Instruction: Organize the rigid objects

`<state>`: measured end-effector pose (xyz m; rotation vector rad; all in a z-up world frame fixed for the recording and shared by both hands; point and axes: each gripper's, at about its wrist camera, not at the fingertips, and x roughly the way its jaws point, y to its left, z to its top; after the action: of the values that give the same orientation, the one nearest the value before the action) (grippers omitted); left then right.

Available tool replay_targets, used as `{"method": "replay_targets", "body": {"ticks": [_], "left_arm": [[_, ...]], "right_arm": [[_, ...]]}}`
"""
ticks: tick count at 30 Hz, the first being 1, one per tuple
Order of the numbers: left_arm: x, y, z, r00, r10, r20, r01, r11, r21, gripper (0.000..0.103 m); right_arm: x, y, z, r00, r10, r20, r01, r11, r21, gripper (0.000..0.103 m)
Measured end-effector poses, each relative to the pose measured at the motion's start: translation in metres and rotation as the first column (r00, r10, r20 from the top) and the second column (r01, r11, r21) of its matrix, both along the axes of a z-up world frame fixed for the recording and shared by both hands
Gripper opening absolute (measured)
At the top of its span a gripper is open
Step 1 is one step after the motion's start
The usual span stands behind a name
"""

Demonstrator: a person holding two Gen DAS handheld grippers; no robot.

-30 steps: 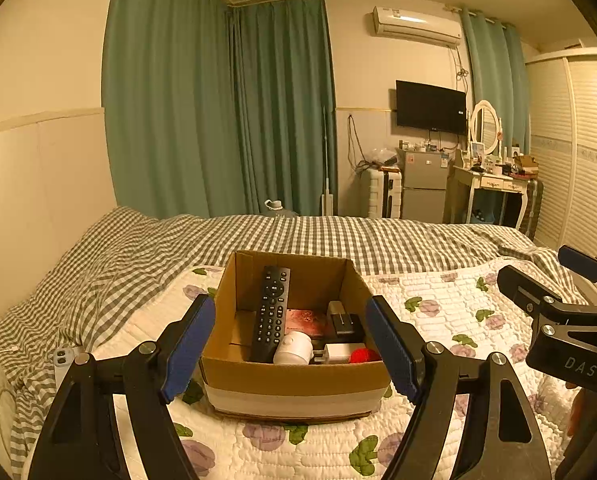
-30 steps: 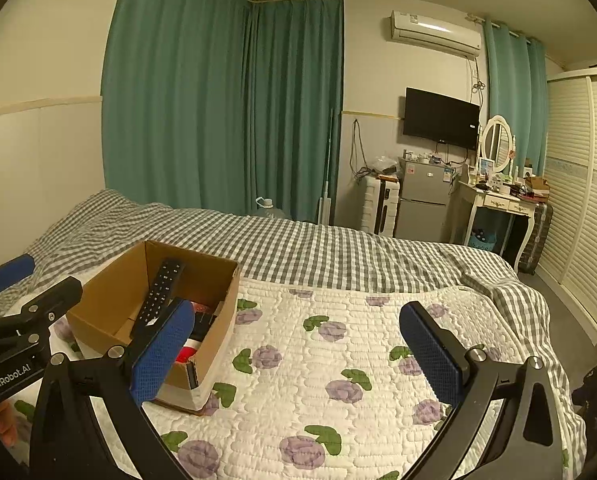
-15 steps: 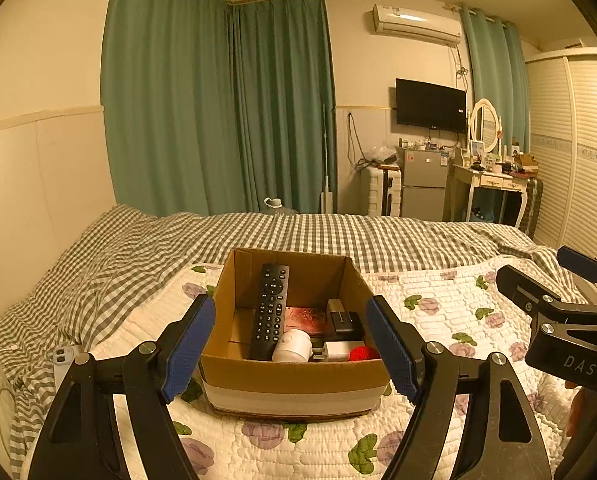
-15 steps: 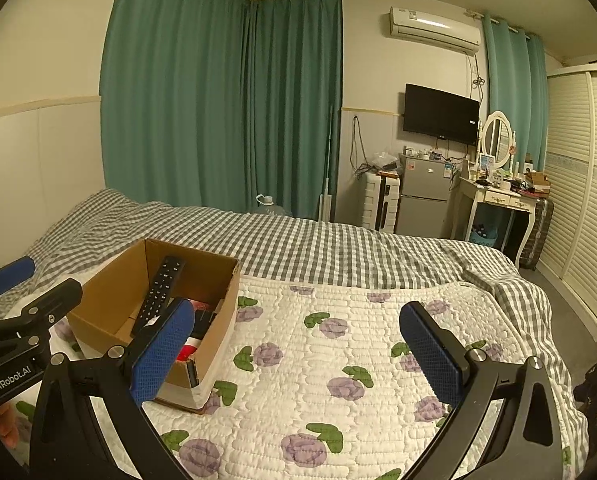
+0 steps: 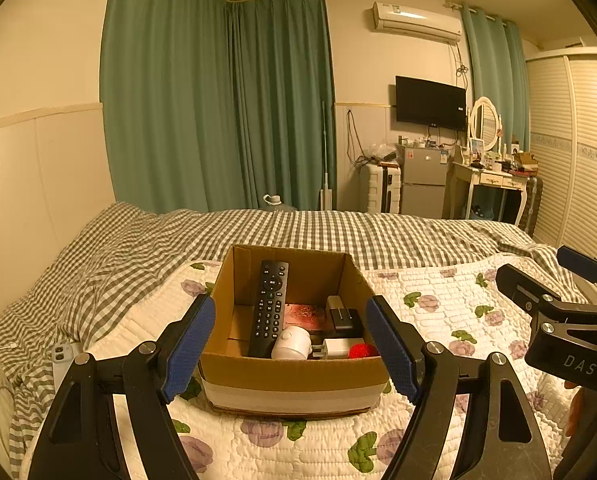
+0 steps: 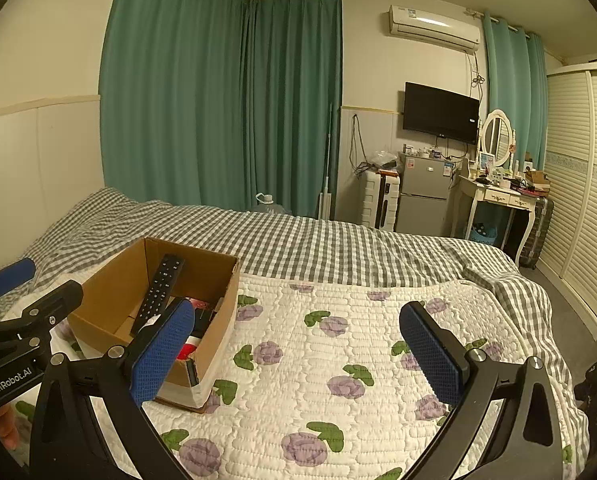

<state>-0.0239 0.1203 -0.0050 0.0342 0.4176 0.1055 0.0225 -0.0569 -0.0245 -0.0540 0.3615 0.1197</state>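
While both grippers hang over the bed (image 6: 338,256) with nothing in them, the scene reads two ways: the rigid things may all be gathered already, or they may be waiting to be taken out and laid in order. One moment does not settle which, so no move can be named with confidence.

On the quilt (image 6: 338,360) sits the box (image 5: 290,376), open at the top, straight ahead of the left gripper (image 5: 290,344). That gripper's blue fingers (image 5: 186,344) are spread wide, wider than the box's near wall, and grasp nothing. The right gripper (image 6: 298,356) is off to the box's right, pointing over bare quilt; its fingers (image 6: 430,356) are spread just as wide and are likewise empty.

Inside the box, the remote (image 5: 269,308) is the largest piece, leaning on end against the back wall. Beside it lies a flat red packet (image 5: 304,314), then a black block (image 5: 344,320) with a pale piece behind it, a white round thing (image 5: 292,347) at the remote's foot, a small white charger (image 5: 338,347) and a red ball (image 5: 362,351) against the near wall. They touch and overlap.

I see no loose rigid item on the quilt in either view. By my judgement, any pick from the box would need a much narrower finger gap and a steep descent from above, since the pieces crowd one another.
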Motion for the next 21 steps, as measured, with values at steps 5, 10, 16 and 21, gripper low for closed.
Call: {"method": "replay_targets", "body": {"ticks": [5, 10, 16, 21], "left_arm": [[-0.0003, 0.0002, -0.002, 1.0, 0.001, 0.0, -0.001, 1.0, 0.0, 0.08], [-0.0003, 0.0002, -0.0035, 1.0, 0.001, -0.002, -0.001, 1.0, 0.0, 0.08], [-0.001, 0.0008, -0.0045, 1.0, 0.004, 0.001, -0.004, 1.0, -0.001, 0.08], [-0.0013, 0.0003, -0.0047, 1.0, 0.001, 0.0, -0.001, 1.0, -0.004, 0.08]], "right_arm": [[-0.0001, -0.0002, -0.0002, 1.0, 0.0, -0.001, 0.0, 1.0, 0.001, 0.103], [0.0003, 0.0003, 0.0001, 1.0, 0.001, -0.002, -0.001, 1.0, 0.001, 0.103], [-0.0003, 0.0003, -0.001, 1.0, 0.0, -0.005, 0.0, 1.0, 0.002, 0.103], [-0.0001, 0.0004, -0.0021, 1.0, -0.001, -0.005, 0.001, 1.0, 0.001, 0.103]]}}
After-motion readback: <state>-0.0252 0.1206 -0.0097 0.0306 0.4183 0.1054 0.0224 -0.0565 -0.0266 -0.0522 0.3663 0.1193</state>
